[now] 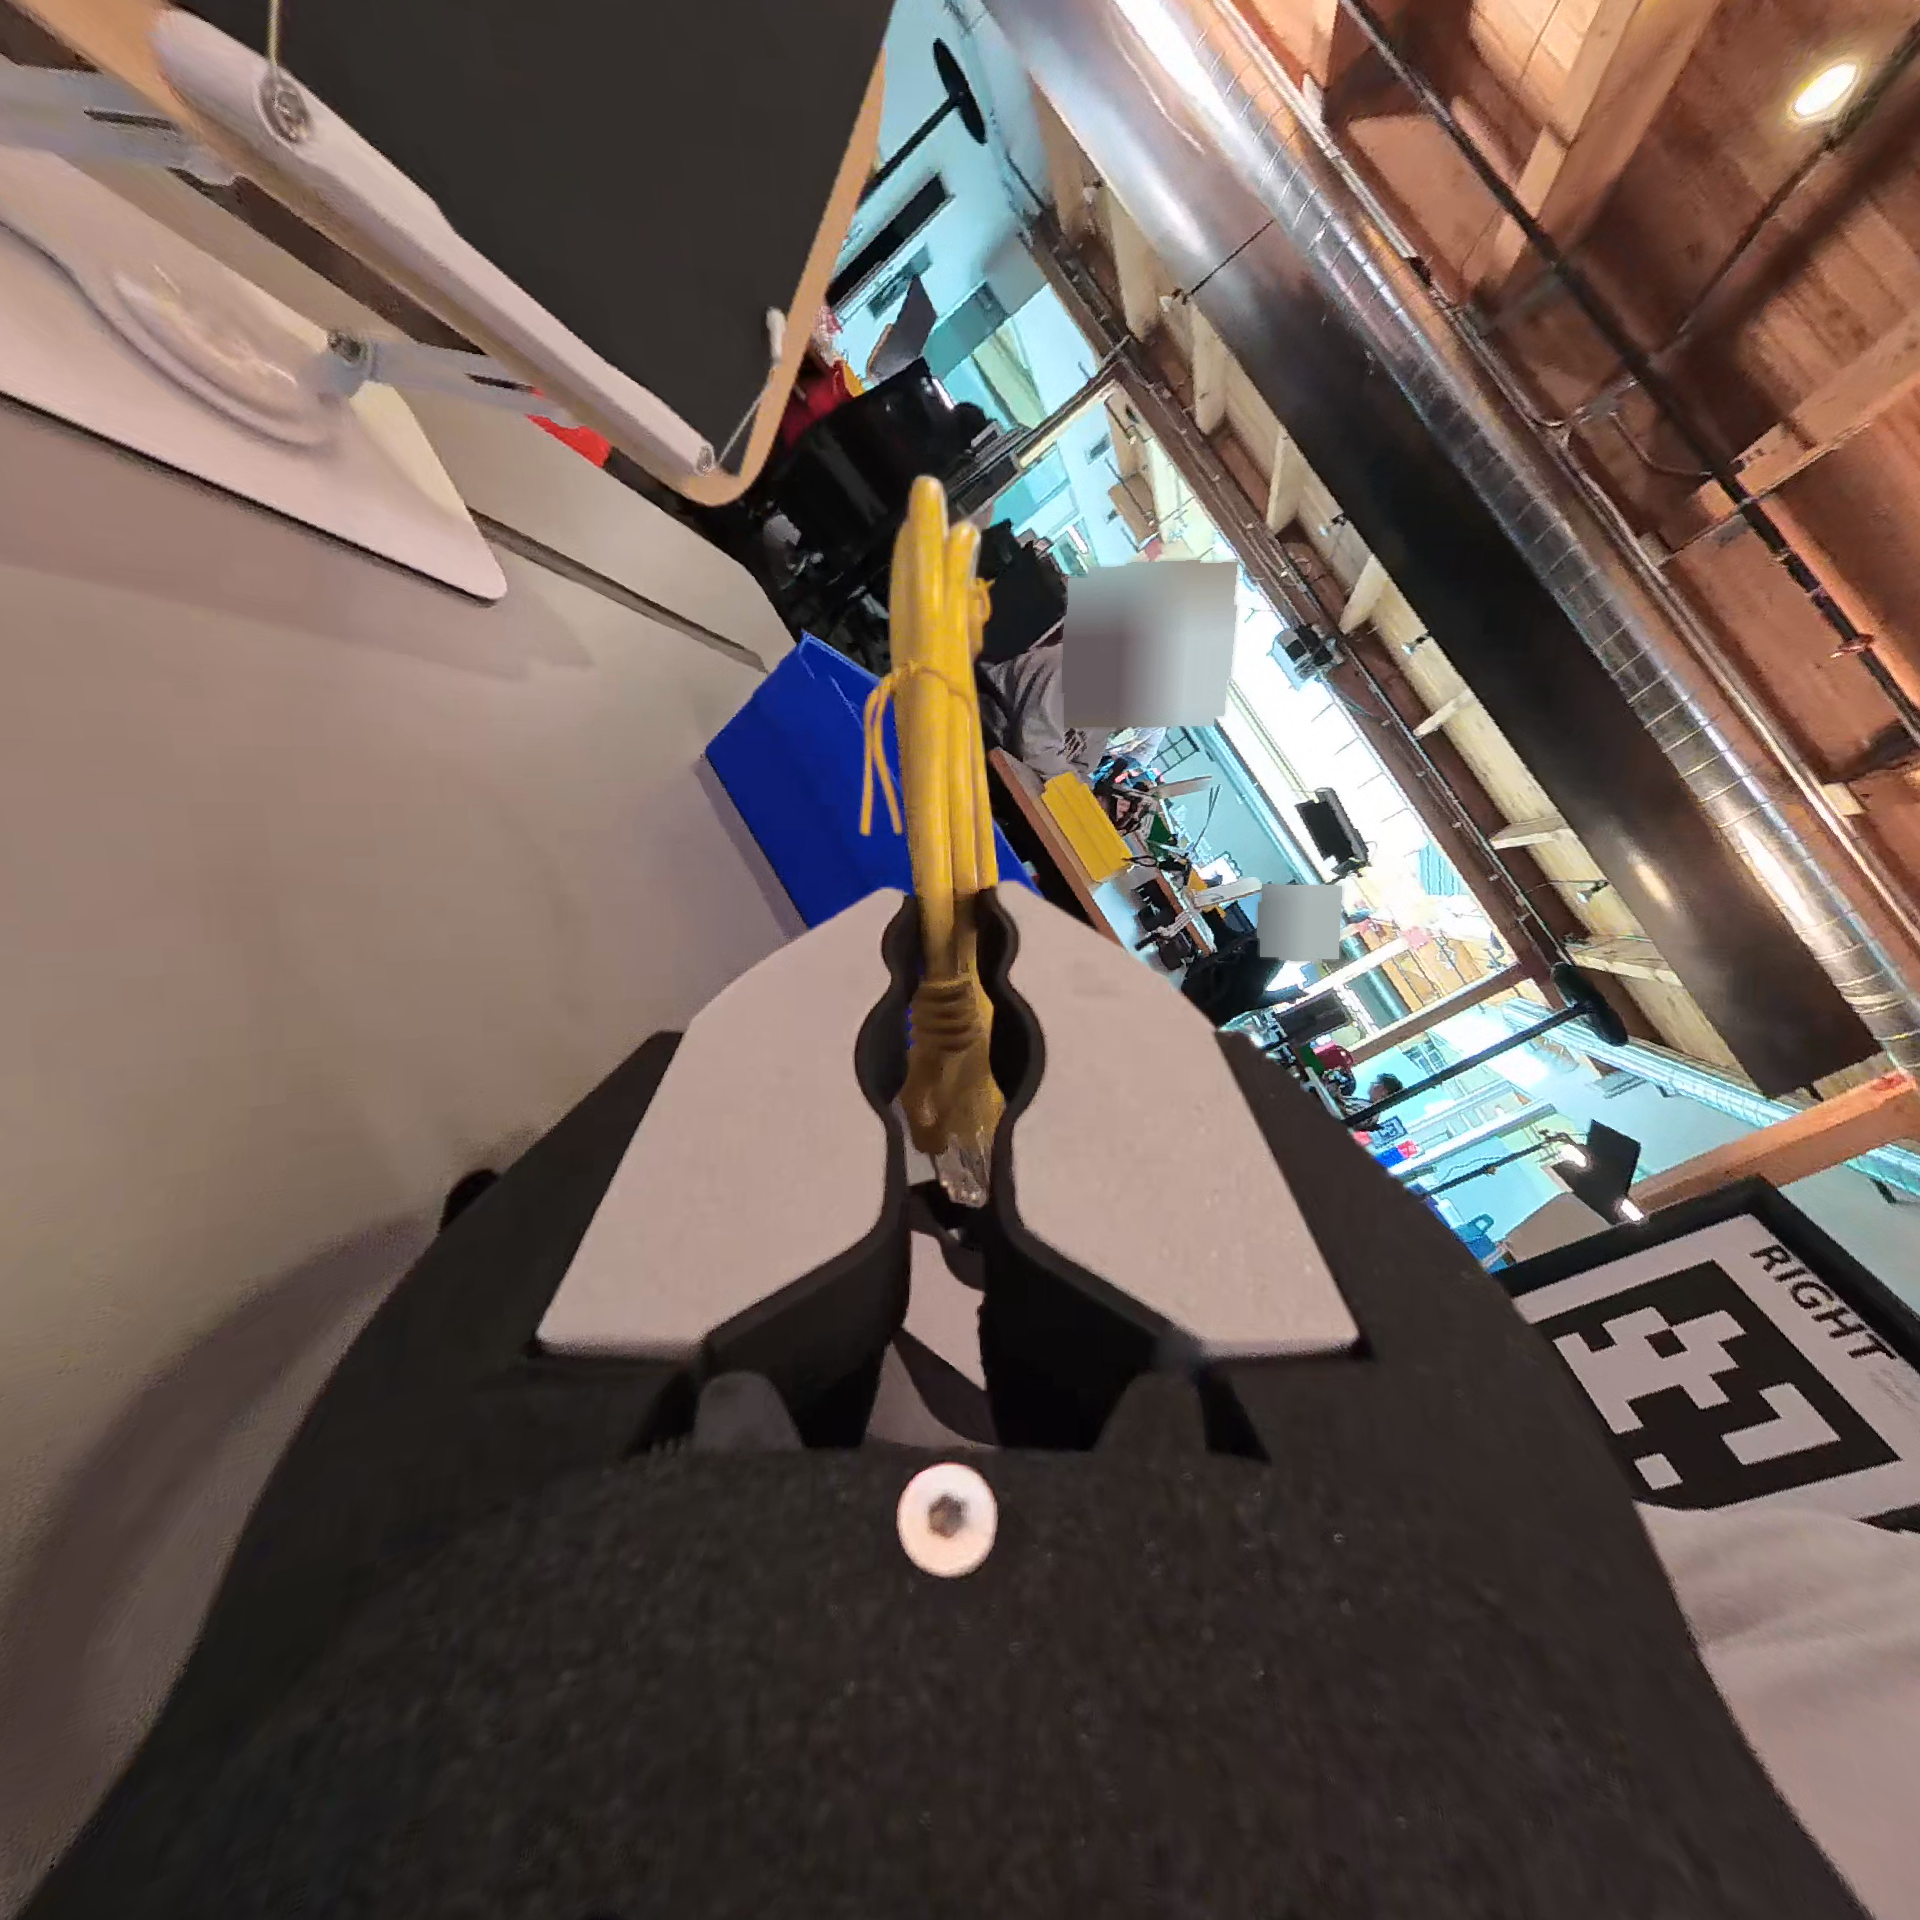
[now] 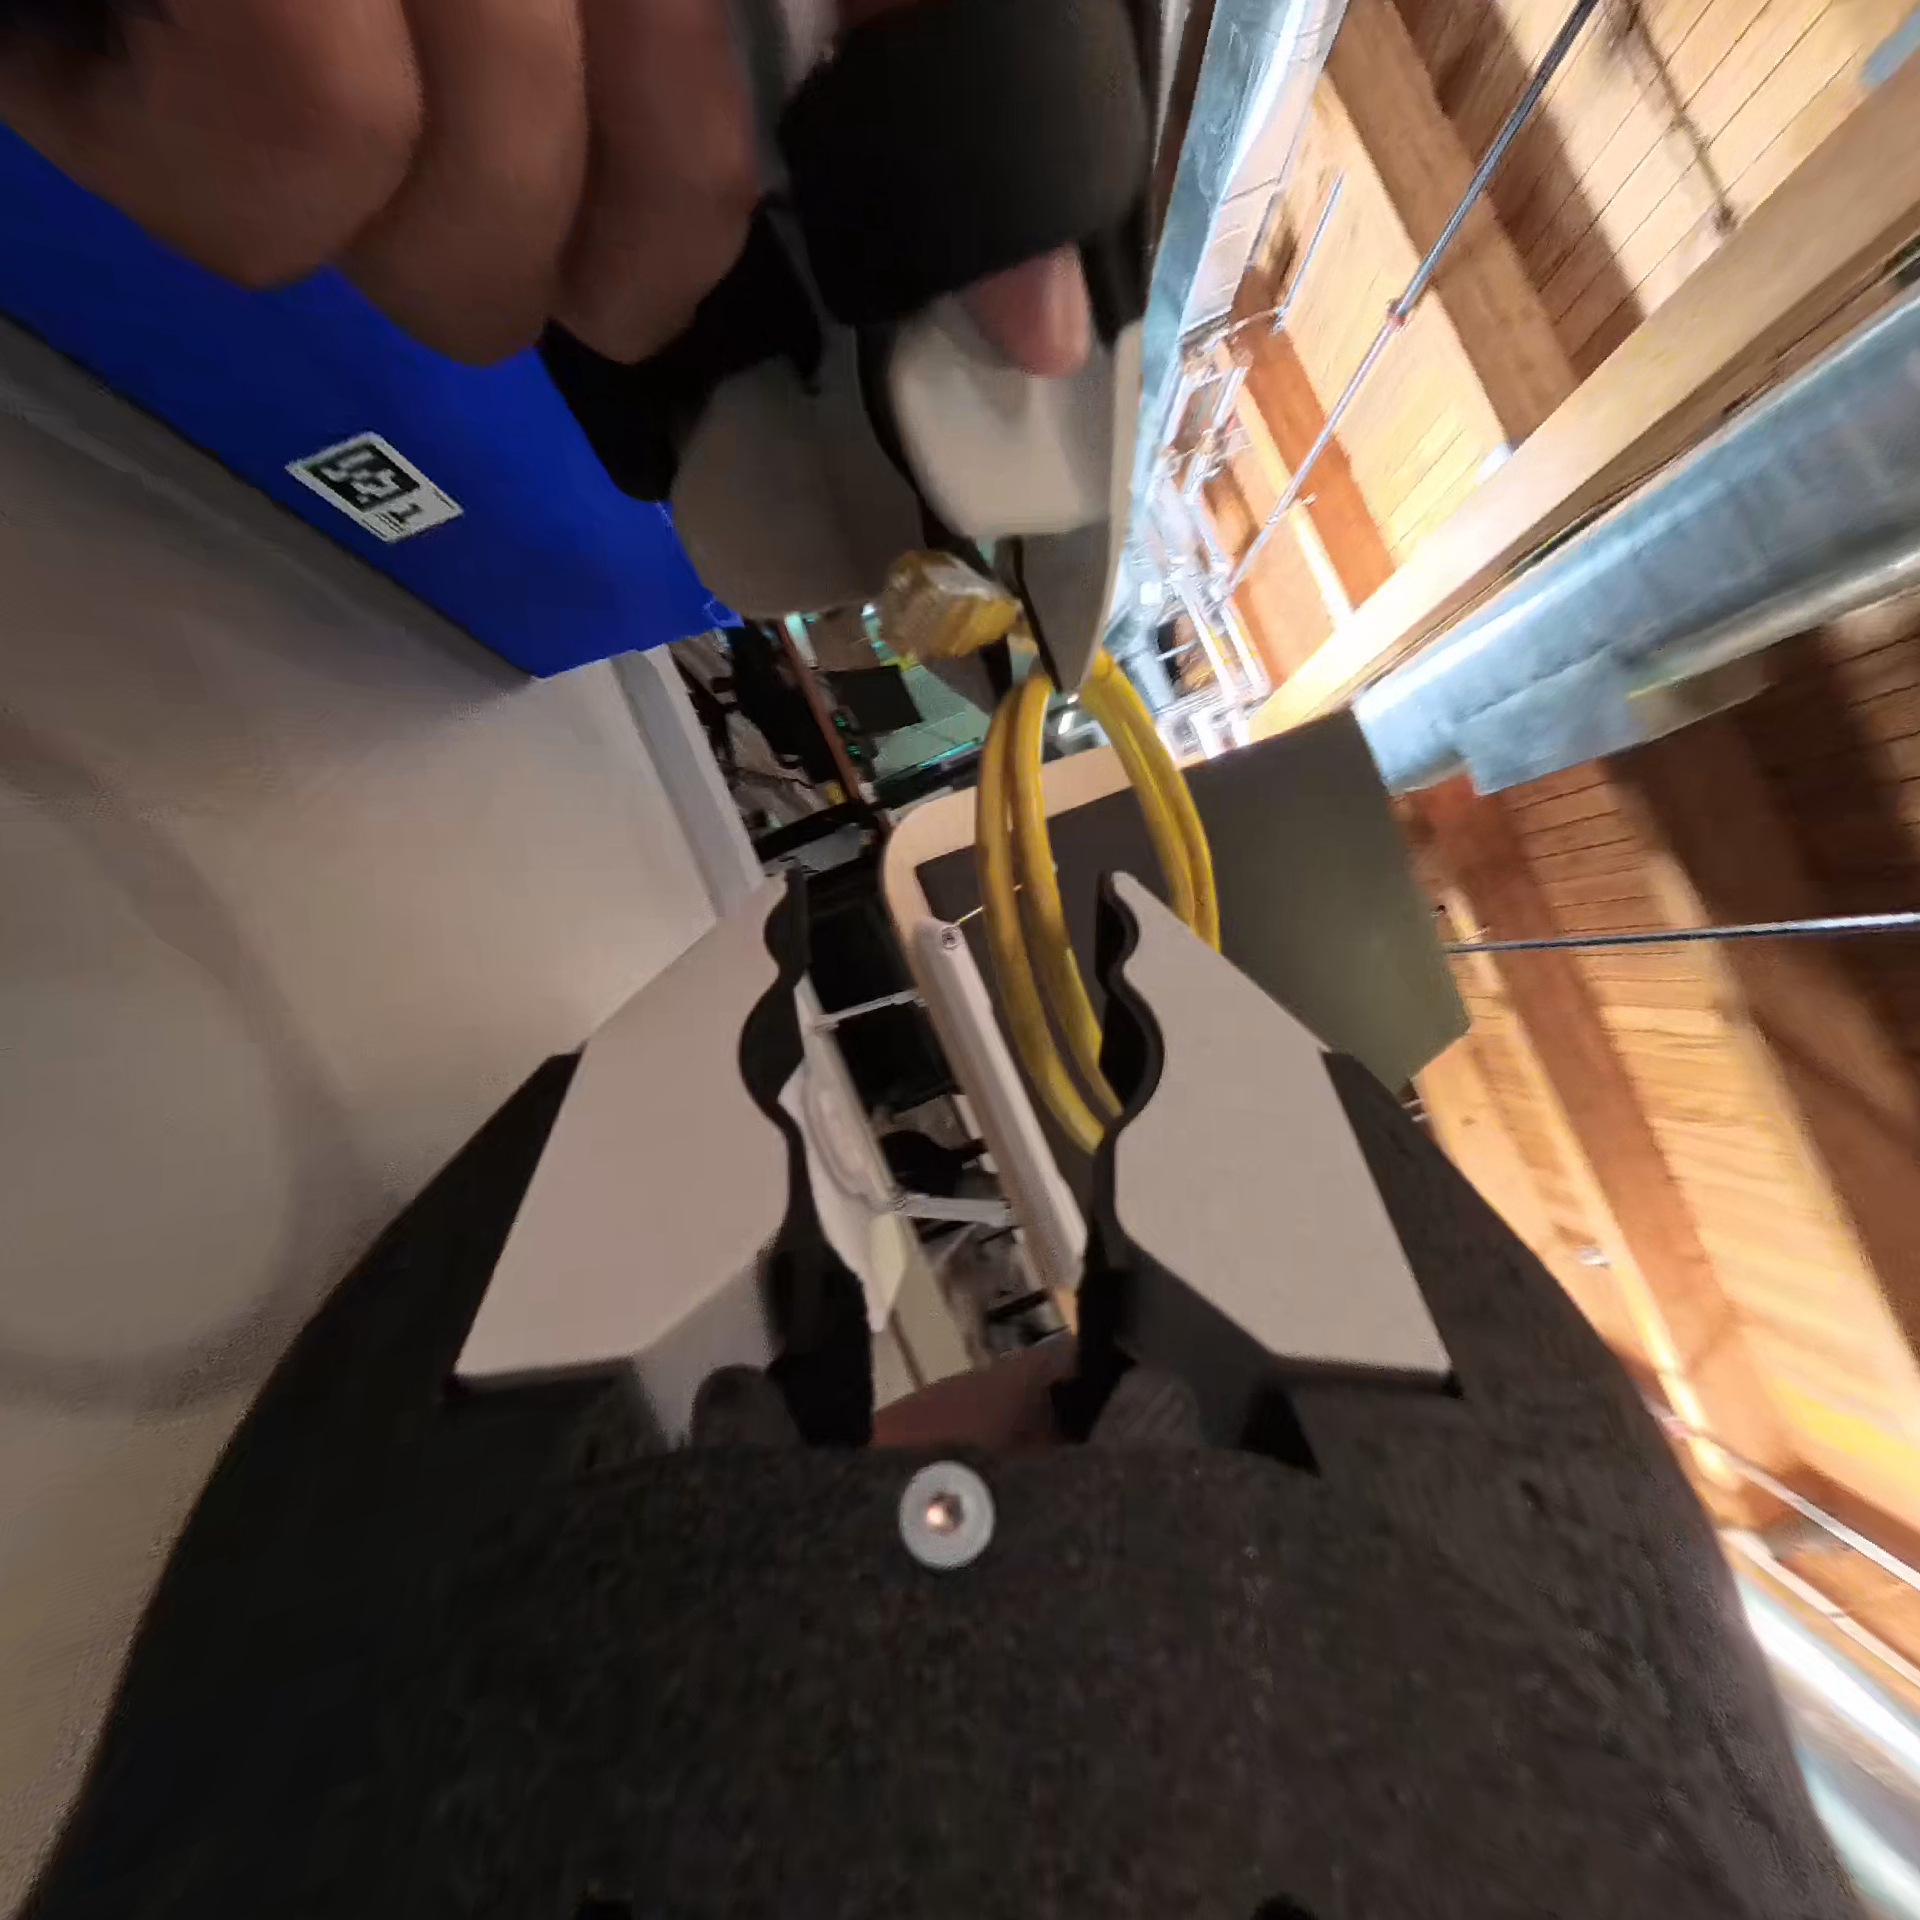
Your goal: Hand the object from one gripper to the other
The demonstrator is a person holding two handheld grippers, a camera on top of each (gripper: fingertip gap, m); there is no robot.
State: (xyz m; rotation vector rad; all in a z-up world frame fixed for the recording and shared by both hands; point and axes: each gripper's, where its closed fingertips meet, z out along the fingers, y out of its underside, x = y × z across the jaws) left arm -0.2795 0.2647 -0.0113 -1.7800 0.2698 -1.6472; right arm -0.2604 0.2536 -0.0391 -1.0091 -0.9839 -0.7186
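A coiled yellow network cable [image 1: 935, 727], tied with a thin yellow twist tie, sticks out forward from my left gripper [image 1: 948, 914]. That gripper is shut on the cable near its plug. In the right wrist view, the left gripper [image 2: 945, 603] is at the top with a hand [image 2: 416, 156] around it, and the cable loop [image 2: 1023, 935] extends from it towards me. My right gripper [image 2: 956, 894] is open. The end of the loop lies between its fingers, close against the right-hand finger [image 2: 1226, 1091]. I cannot tell if they touch.
A blue bin [image 2: 468, 468] stands on the pale grey table [image 1: 312, 935] and also shows in the left wrist view [image 1: 821, 769]. A dark panel with a wooden edge [image 1: 623, 156] and a white arm stand [image 1: 416, 260] are nearby. A black-and-white marker plate [image 1: 1704, 1371] is at the lower right.
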